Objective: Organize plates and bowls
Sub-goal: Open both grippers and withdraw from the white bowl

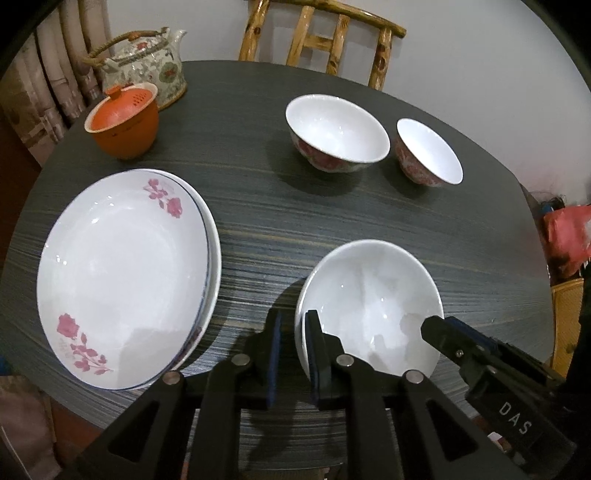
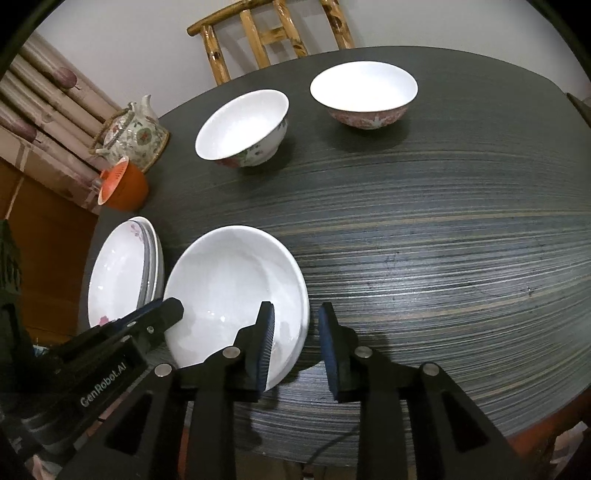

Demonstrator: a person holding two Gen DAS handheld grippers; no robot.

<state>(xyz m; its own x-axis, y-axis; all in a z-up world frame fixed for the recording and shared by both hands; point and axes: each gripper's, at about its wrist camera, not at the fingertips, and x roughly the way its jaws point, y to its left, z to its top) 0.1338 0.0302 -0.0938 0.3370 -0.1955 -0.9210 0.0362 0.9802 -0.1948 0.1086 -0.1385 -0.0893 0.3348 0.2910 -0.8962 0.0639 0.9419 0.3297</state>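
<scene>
A plain white bowl (image 1: pixel 373 310) (image 2: pixel 229 280) rests on the dark striped table (image 1: pixel 295 206). My left gripper (image 1: pixel 294 347) straddles the bowl's left rim, one finger inside and one outside; a narrow gap shows beside the rim, so it is open. My right gripper (image 2: pixel 296 332) straddles the right rim, open, with clear space between the rim and its outer finger (image 2: pixel 328 339). A stack of flowered plates (image 1: pixel 122 273) (image 2: pixel 122 273) lies to the left. Two red-patterned bowls (image 1: pixel 336 129) (image 1: pixel 428 151) stand farther back.
An orange lidded cup (image 1: pixel 123 118) and a floral teapot (image 1: pixel 147 66) stand at the table's far left. A wooden chair (image 1: pixel 321 33) is behind the table. A red bag (image 1: pixel 565 236) lies off the right edge. Bare tabletop (image 2: pixel 443 240) spreads to the bowl's right.
</scene>
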